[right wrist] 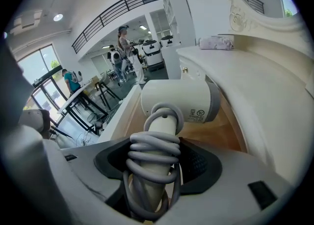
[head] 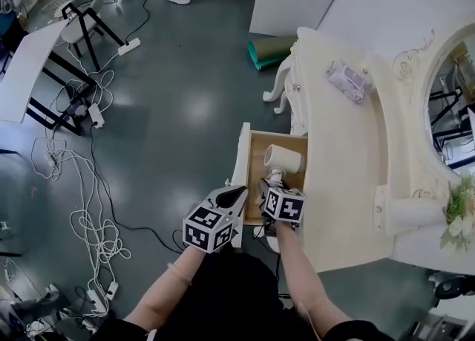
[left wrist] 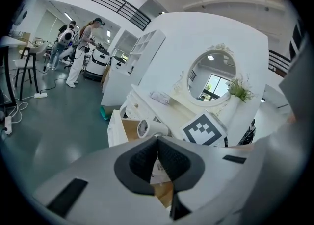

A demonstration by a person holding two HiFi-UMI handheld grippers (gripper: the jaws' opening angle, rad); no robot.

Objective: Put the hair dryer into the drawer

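White hair dryer (head: 283, 159) sits above the open drawer (head: 241, 155), mid-frame, its handle clamped in the right gripper (head: 271, 183) just below it, barrel crosswise; the left gripper (head: 239, 197) beside is closed, empty.

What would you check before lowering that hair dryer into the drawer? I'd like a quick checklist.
1. Drawer open: ok, it is pulled out of the dressing table.
2. Grip: ok, the right gripper is shut on the handle of the hair dryer.
3. Cord tidy: ok, it is wound round the handle.
4. Dryer over the opening: ok, the head view shows it above the drawer.
5. Left gripper out of the way: ok, it is shut, empty and beside the drawer front.
6. Drawer floor free beneath the dryer: cannot tell, the dryer hides it.
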